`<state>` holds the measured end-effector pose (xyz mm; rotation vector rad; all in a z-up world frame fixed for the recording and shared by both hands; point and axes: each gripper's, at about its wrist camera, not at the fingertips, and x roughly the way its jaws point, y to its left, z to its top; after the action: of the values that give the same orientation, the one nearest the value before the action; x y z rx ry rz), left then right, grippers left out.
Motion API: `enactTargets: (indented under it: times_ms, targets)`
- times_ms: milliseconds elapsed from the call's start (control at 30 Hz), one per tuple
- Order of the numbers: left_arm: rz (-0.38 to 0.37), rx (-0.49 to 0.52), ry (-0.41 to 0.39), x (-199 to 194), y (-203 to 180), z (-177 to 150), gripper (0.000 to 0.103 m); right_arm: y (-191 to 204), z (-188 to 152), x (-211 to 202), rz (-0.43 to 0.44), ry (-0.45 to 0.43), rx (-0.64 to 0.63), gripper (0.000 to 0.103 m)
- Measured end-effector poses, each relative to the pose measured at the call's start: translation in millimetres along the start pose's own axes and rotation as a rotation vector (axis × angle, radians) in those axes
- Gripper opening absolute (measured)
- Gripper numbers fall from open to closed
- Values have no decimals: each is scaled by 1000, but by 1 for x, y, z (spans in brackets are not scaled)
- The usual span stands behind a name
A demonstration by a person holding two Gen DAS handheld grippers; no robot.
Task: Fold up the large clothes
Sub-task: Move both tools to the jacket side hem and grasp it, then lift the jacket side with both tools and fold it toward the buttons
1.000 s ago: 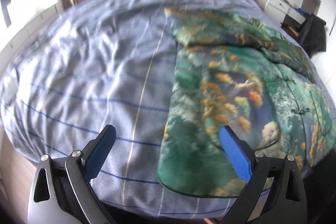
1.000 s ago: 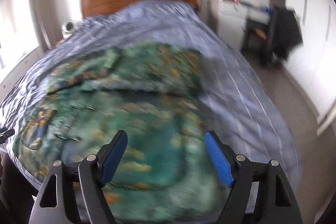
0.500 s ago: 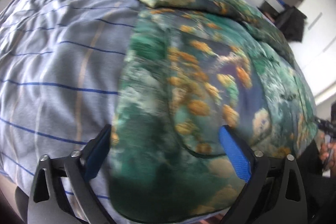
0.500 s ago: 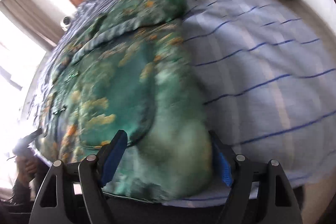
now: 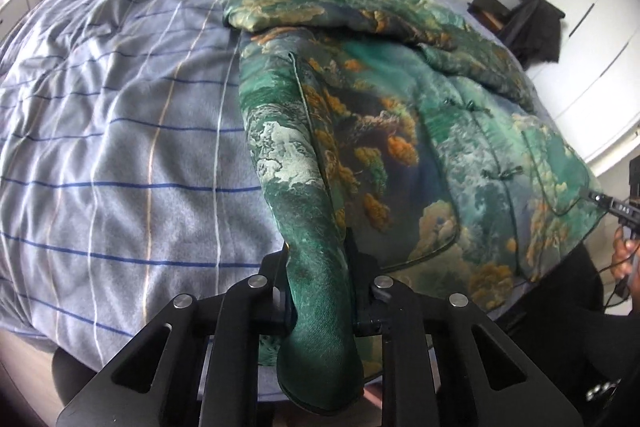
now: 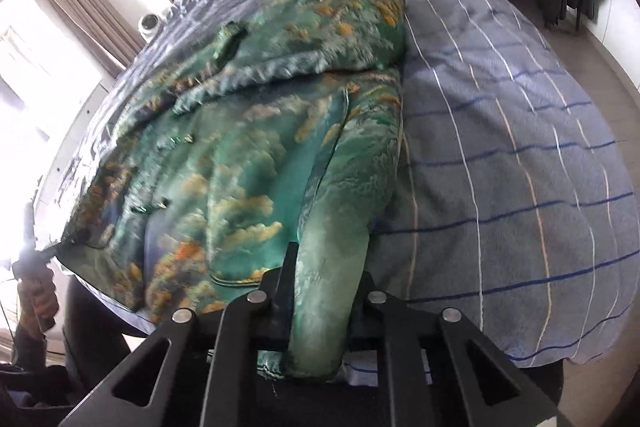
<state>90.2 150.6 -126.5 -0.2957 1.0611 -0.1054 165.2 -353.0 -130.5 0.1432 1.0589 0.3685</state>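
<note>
**Inspector:** Left claw and right claw were each clamped on a hem corner of the green jacket, at the bed's foot edge.

**Clerk:** Handling?

**Inspector:** Judged padded, soft, slippery satin; corners were the sound hold.

jaws hidden by jacket fabric | jacket blurred

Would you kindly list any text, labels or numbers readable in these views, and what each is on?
No text reads clearly.
Right gripper: small white marks on its tip in the left view, too small to read.
Jacket, bedspread, left gripper: no lettering visible.
</note>
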Motion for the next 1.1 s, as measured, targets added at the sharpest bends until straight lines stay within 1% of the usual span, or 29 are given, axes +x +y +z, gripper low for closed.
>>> enactTargets:
  times_ms: [167,333,467,600,733,800,833,900,933,1000,1033,1067,1100]
  targets:
    - [-32,-27,-9,-14,8,-2,17,9,4,-17,24,-22,-20,16]
    - [-25,-25,12,-15,9,-8,17,8,3,-22,39,-5,-35,16]
    - [-26,-28,39,-24,11,-26,17,5,-1,-26,50,19,-46,15]
    - [-31,-22,81,-38,11,-46,17,6,-19,-39,64,48,-55,15]
    - [-22,38,102,-65,4,-61,17,8,-35,-56,122,99,-31,15]
    - [-39,31,98,-78,6,-59,17,10,-37,-66,162,118,-24,14]
    - [-58,11,87,-84,8,-54,17,9,-33,-72,194,115,-7,14]
    - [-118,-59,45,-94,16,-27,17,6,-20,-82,252,89,39,14]
    - [-138,-90,19,-95,19,-14,17,3,-9,-85,279,63,62,14]
    - [-157,-137,-16,-93,26,12,17,-9,26,-83,334,-9,125,14]
    - [-160,-163,-42,-87,30,36,17,-11,40,-79,336,-35,131,14]
    - [-156,-169,-61,-82,31,51,17,-13,60,-71,321,-69,125,14]
    - [-142,-169,-81,-72,32,74,17,-13,72,-63,315,-86,123,14]
